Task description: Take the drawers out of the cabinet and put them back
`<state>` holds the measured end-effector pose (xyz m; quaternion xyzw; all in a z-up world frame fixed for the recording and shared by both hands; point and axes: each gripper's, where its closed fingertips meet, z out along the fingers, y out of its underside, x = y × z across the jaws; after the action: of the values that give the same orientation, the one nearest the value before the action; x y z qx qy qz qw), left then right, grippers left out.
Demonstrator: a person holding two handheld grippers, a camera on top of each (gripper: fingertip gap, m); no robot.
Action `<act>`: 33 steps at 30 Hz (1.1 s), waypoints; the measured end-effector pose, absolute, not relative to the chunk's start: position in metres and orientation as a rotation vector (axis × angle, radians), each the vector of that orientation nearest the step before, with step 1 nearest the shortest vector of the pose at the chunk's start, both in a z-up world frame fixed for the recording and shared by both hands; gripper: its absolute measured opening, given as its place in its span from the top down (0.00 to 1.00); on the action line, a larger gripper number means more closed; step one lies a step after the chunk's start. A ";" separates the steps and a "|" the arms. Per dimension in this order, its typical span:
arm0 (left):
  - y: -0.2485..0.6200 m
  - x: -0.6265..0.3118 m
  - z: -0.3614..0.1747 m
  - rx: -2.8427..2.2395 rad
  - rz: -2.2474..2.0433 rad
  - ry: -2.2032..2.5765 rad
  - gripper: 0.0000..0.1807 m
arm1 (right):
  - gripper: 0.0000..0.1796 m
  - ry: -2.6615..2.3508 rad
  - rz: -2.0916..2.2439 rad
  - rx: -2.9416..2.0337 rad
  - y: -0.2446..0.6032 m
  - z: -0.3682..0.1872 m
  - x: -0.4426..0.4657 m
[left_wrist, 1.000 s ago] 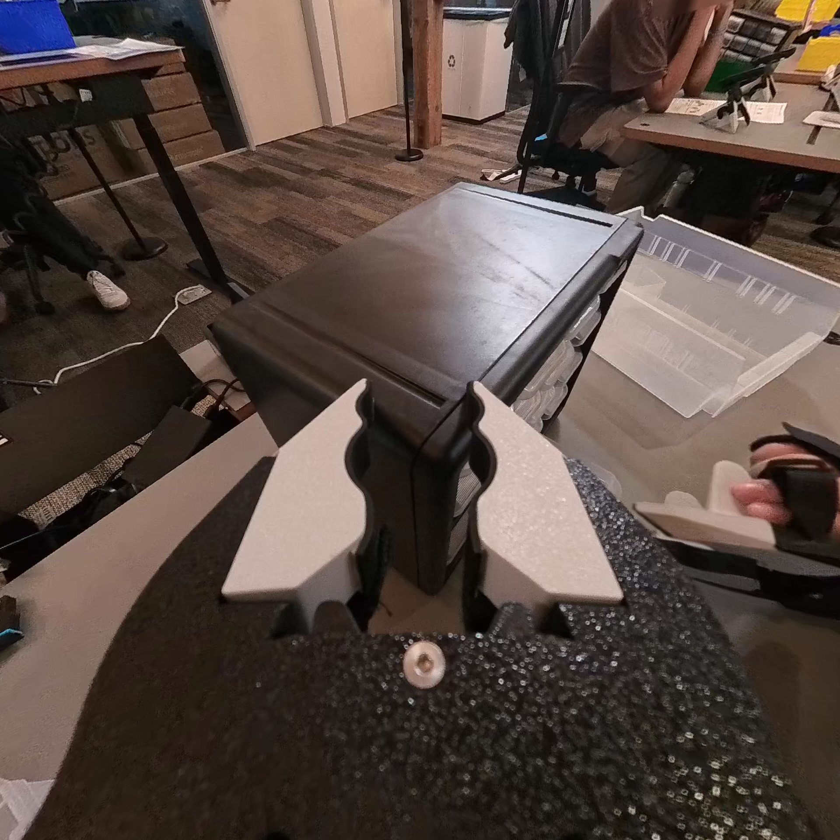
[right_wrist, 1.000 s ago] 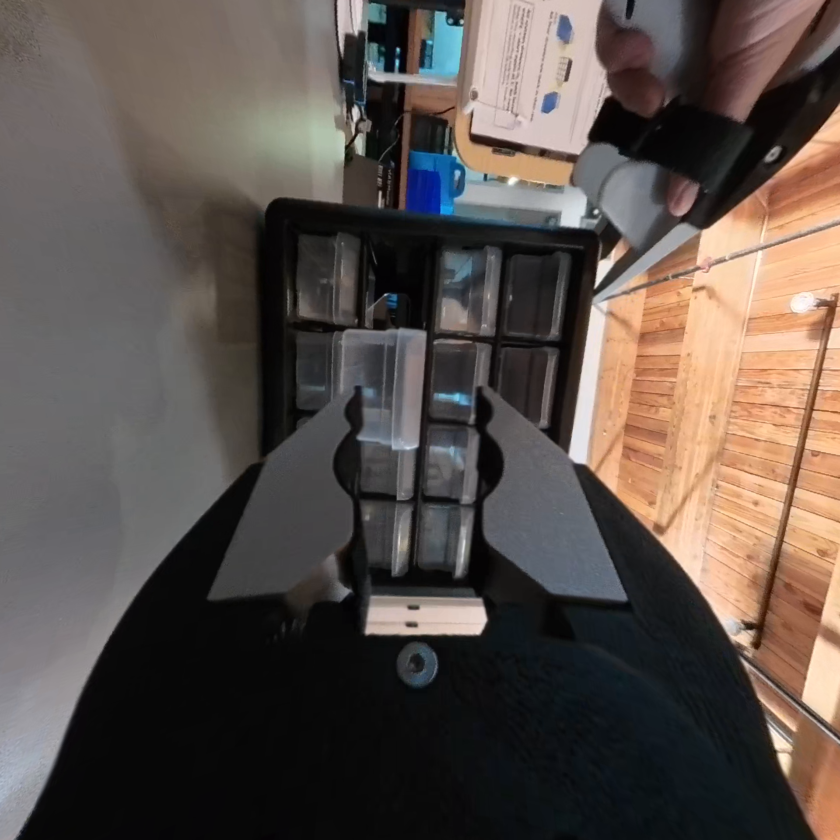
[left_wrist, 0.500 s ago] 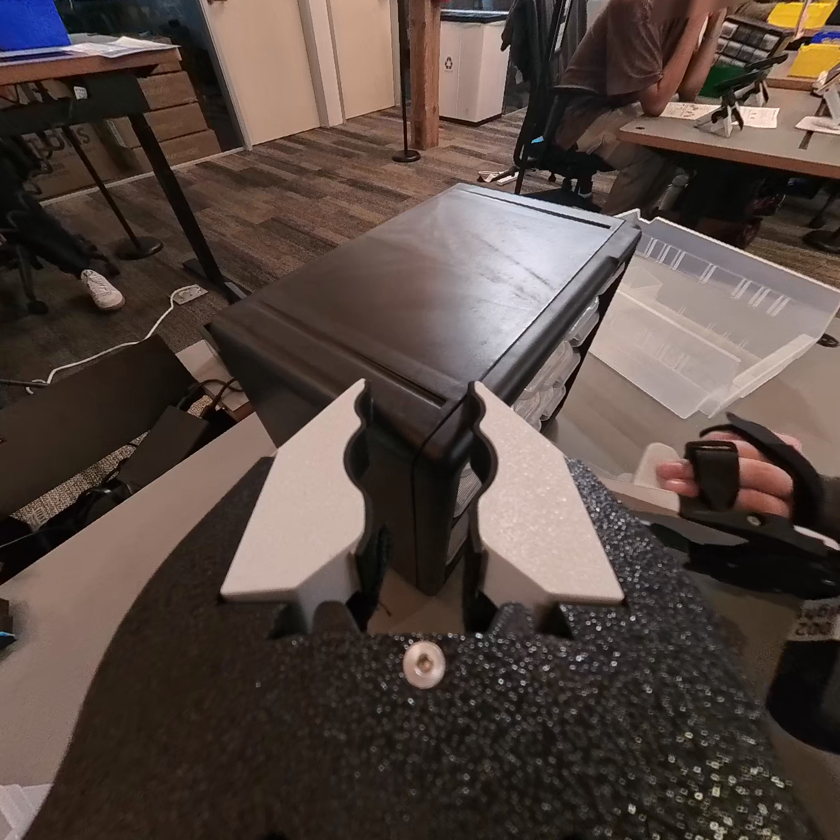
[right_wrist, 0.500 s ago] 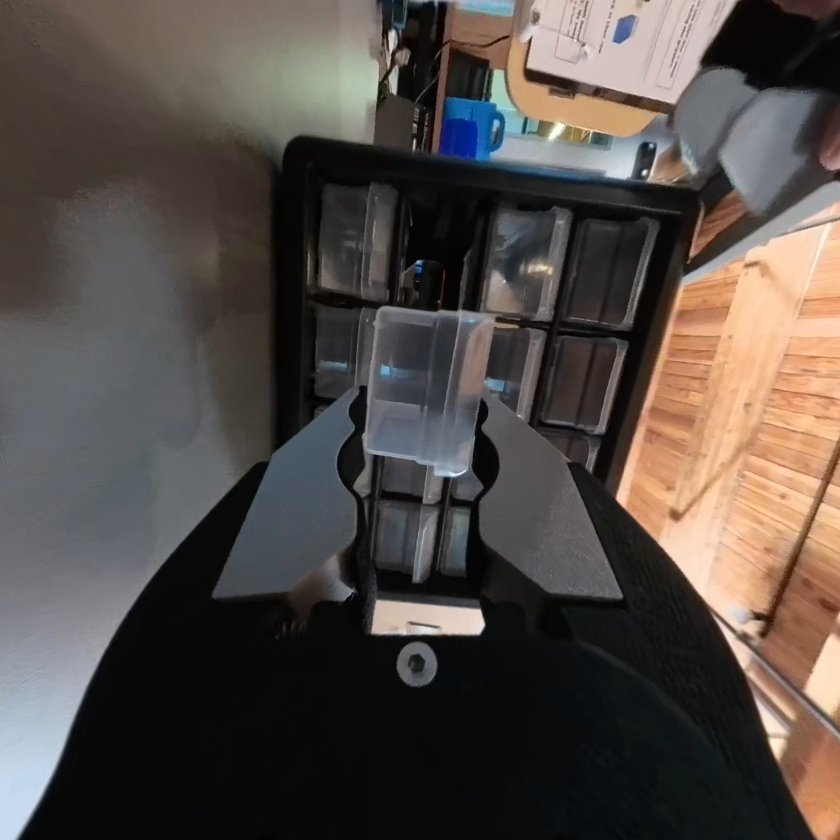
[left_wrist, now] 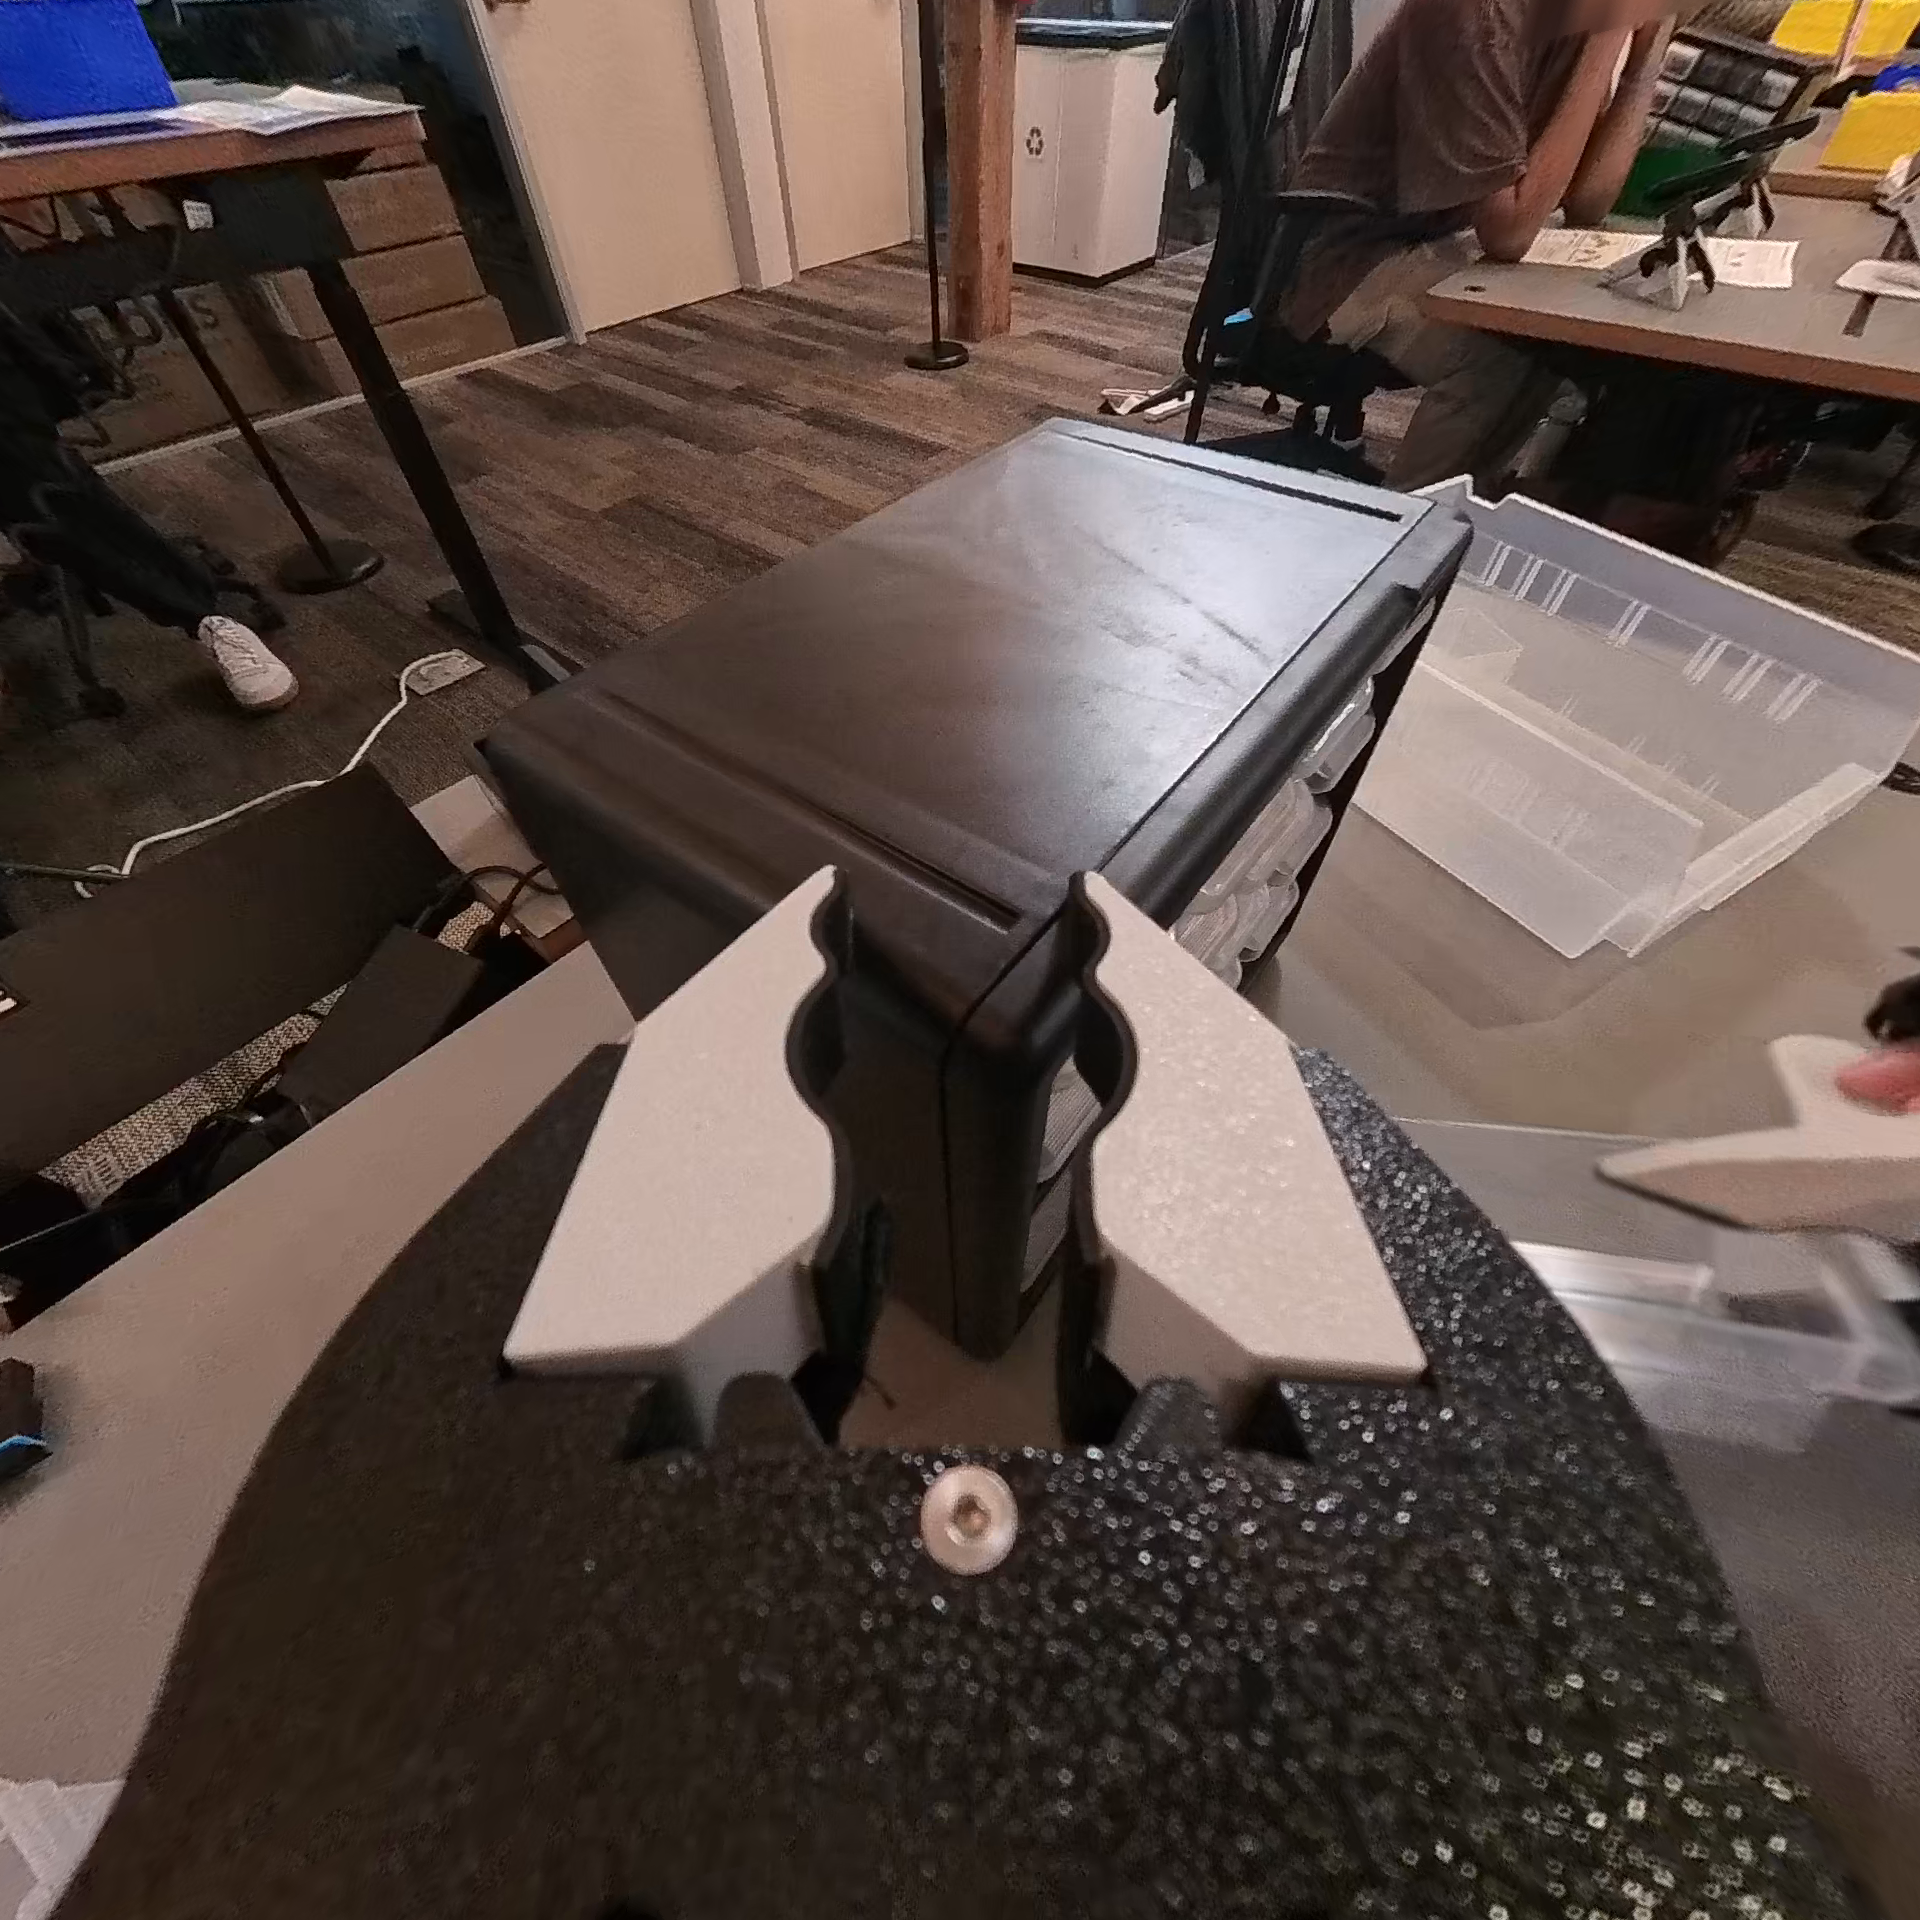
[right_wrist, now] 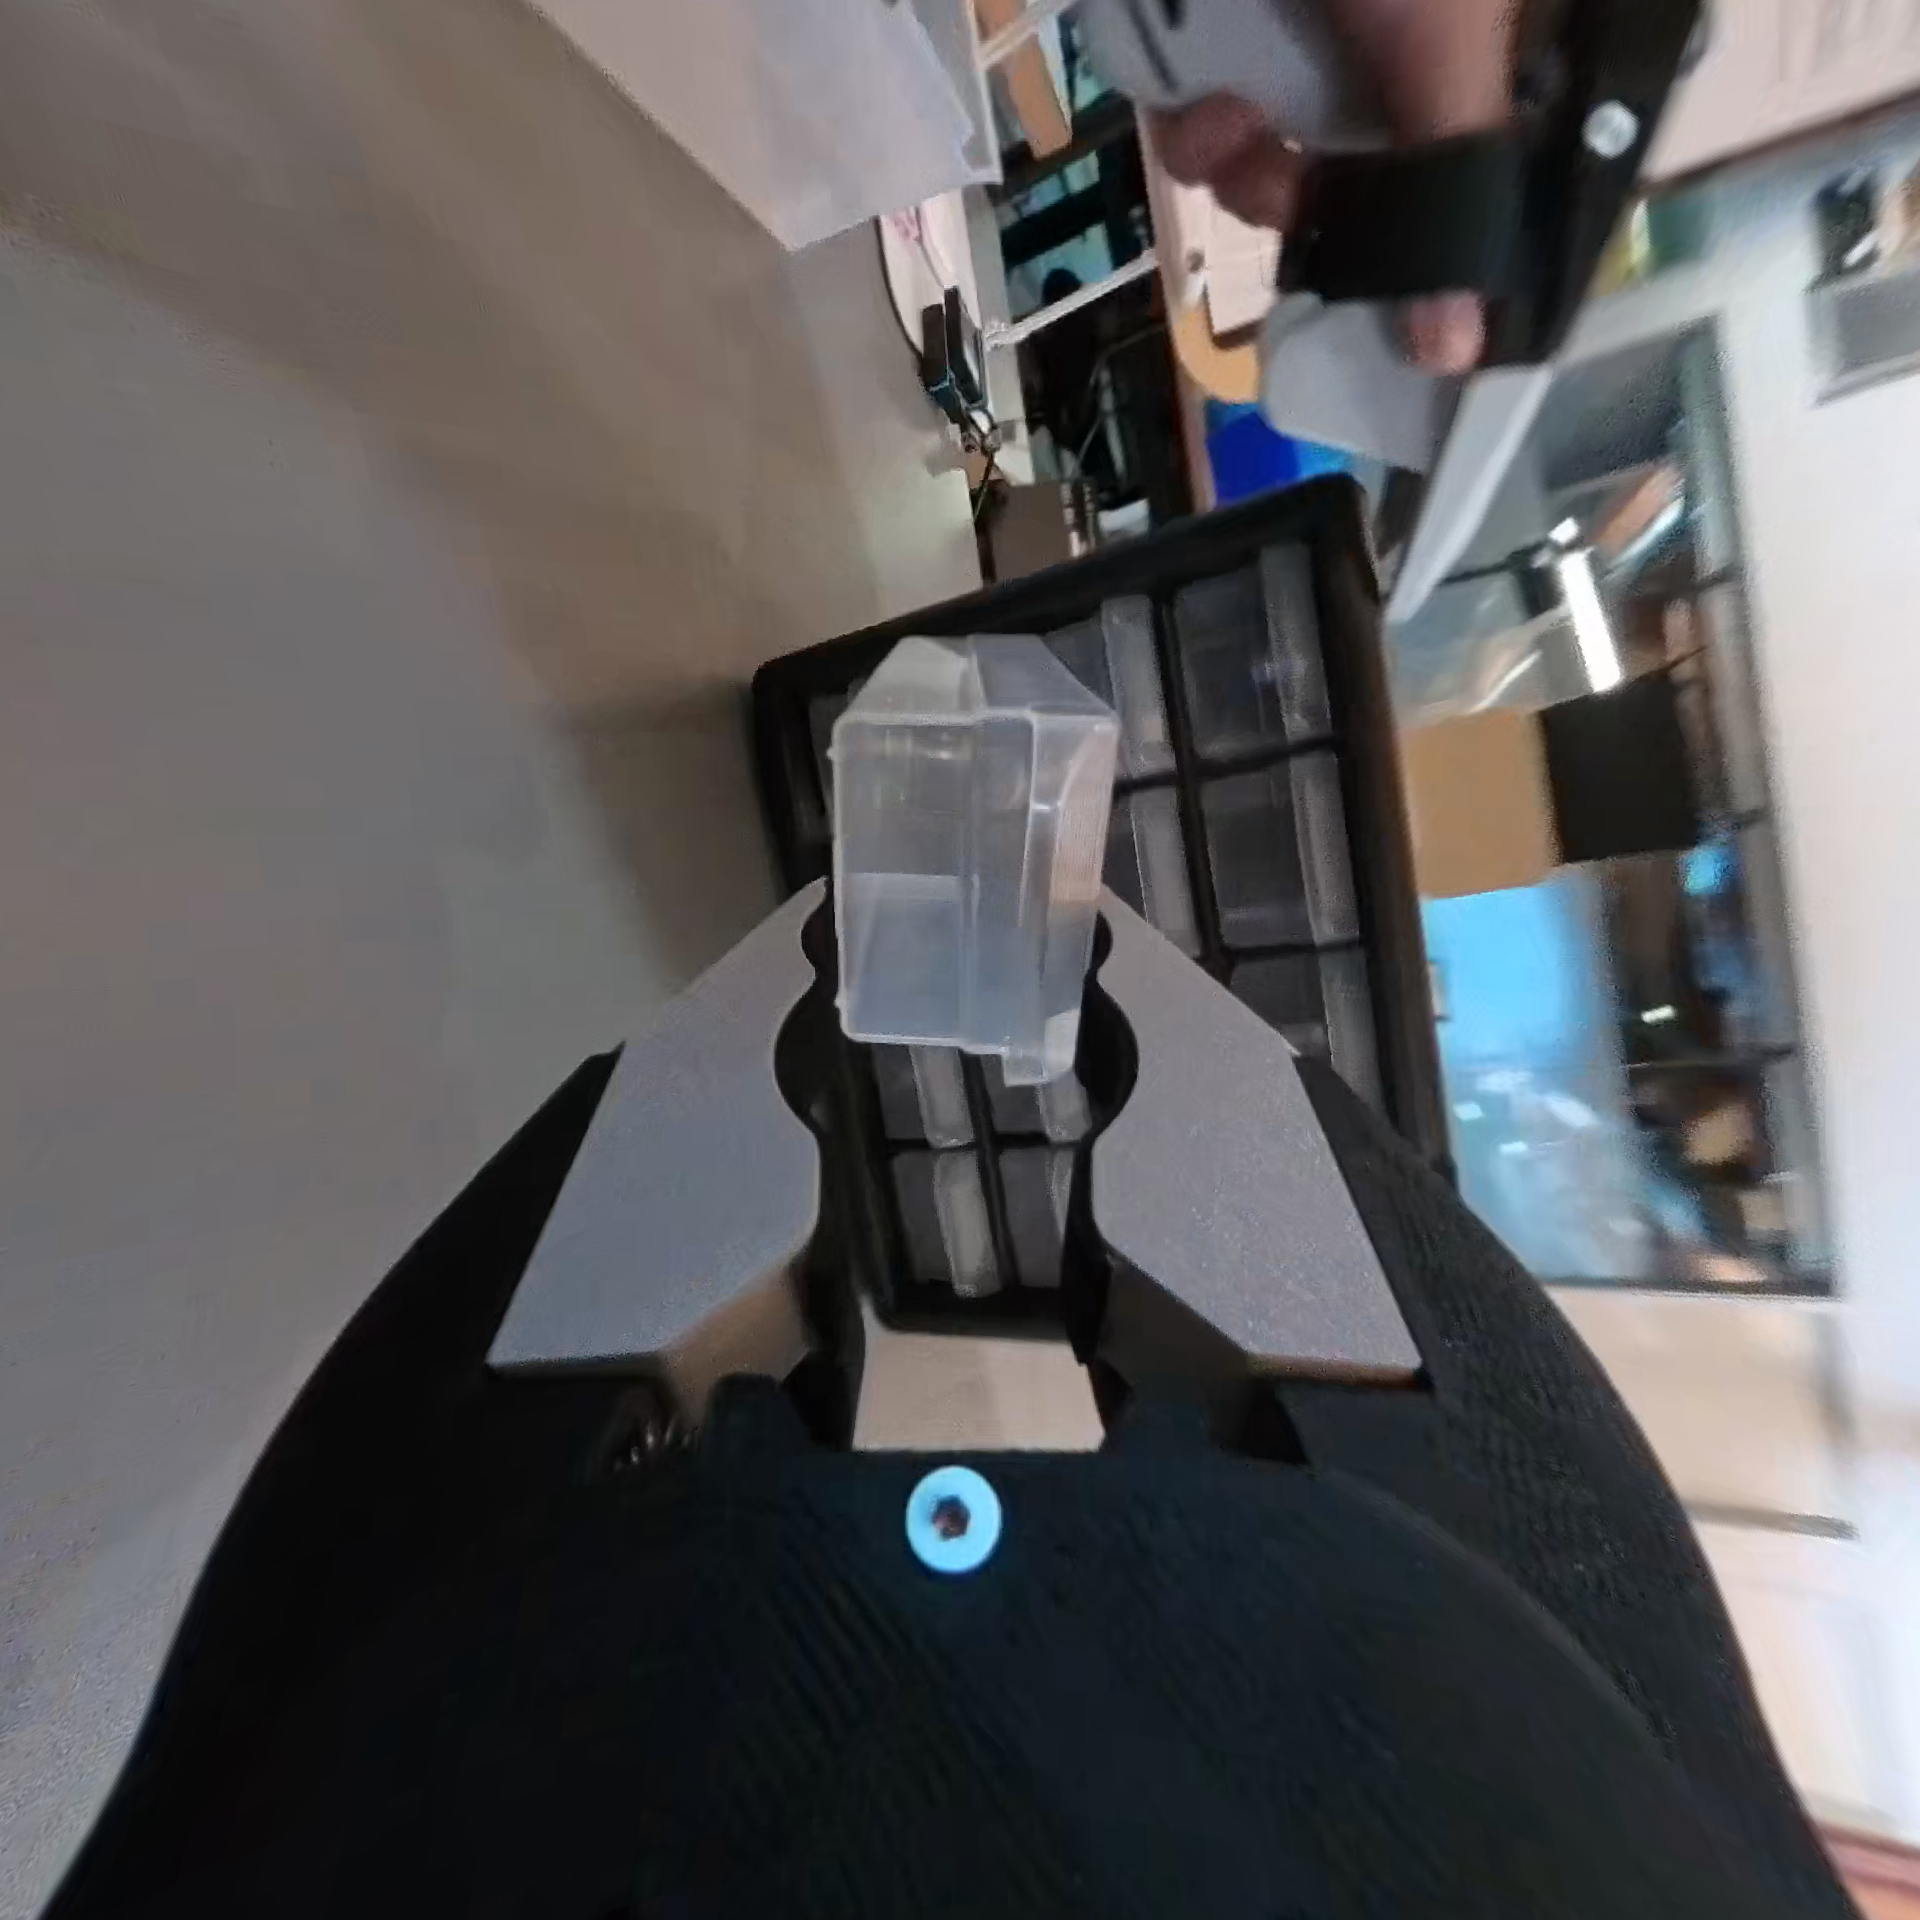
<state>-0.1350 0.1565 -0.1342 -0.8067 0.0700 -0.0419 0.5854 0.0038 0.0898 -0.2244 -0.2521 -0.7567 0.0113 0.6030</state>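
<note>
Clear plastic, box-shaped and small, the drawer (right_wrist: 966, 883) stood clamped by its two side walls between the grey fingertips (right_wrist: 1153, 997) of the right claw (right_wrist: 961, 935), clear of the black plastic multi-drawer cabinet (left_wrist: 997, 707) and in front of its face. By judgement, the task was at an early or middle stage: one drawer was out, one cell near the top of the cabinet face appeared dark and unfilled, and the other clear drawers (right_wrist: 1262, 862) sat in their cells. Whether this drawer was on its way out or on its way back could not be told from the views. Much of the removing and all further returning seemingly remained.

The right claw was rolled onto its side, so that the grey bench (right_wrist: 364, 623) ran up the left of its view, and it pointed at the cabinet front at a slight slant. The left claw (left_wrist: 956, 904) sat with its white fingers (left_wrist: 727, 1122) narrowly parted astride the near upper corner of the cabinet, apparently bracing it; firm contact could not be confirmed. A large translucent lidless bin (left_wrist: 1621, 748) lay on the bench just beyond the cabinet. A seated person (left_wrist: 1455, 177) worked at another table (left_wrist: 1683, 332) well apart.
</note>
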 end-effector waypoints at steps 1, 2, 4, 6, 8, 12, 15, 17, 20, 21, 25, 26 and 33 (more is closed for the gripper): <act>0.156 -0.135 -0.134 -1.881 -0.099 0.163 0.78 | 0.76 -1.755 0.083 -0.649 0.091 -0.216 0.010; 0.156 -0.135 -0.134 -1.880 -0.100 0.163 0.78 | 0.76 -1.742 0.136 -0.720 0.094 -0.205 0.017; 0.157 -0.135 -0.134 -1.879 -0.104 0.163 0.78 | 0.76 -1.673 0.168 -0.861 0.108 -0.181 0.038; 0.157 -0.135 -0.134 -1.877 -0.115 0.162 0.78 | 0.76 -1.584 0.100 -0.959 0.128 -0.159 0.066; 0.157 -0.135 -0.134 -1.874 -0.123 0.162 0.78 | 0.76 -1.489 0.017 -1.053 0.151 -0.139 0.098; 0.157 -0.135 -0.134 -1.871 -0.127 0.164 0.78 | 0.76 -1.237 -0.138 -1.311 0.217 -0.111 0.171; 0.157 -0.135 -0.134 -1.870 -0.128 0.165 0.78 | 0.76 -1.124 -0.078 -1.547 0.265 -0.128 0.204; 0.157 -0.135 -0.134 -1.869 -0.130 0.166 0.78 | 0.77 -1.086 0.024 -1.719 0.289 -0.152 0.215; 0.157 -0.135 -0.134 -1.869 -0.131 0.168 0.78 | 0.77 -1.025 0.119 -1.944 0.315 -0.183 0.226; 0.157 -0.135 -0.134 -1.869 -0.131 0.168 0.78 | 0.77 -1.006 0.107 -1.994 0.324 -0.191 0.231; 0.157 -0.135 -0.134 -1.870 -0.130 0.169 0.78 | 0.77 -1.000 -0.125 -2.181 0.348 -0.229 0.247; 0.157 -0.135 -0.134 -1.870 -0.129 0.169 0.78 | 0.77 -1.016 -0.211 -2.220 0.352 -0.239 0.251; 0.157 -0.136 -0.134 -1.872 -0.127 0.169 0.78 | 0.81 -1.078 -0.278 -2.295 0.364 -0.277 0.216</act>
<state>-0.1356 0.1568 -0.1343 -0.8036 0.0724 -0.0547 0.5882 0.2160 0.3644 -0.2769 -0.8608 -0.4042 -0.1043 0.2911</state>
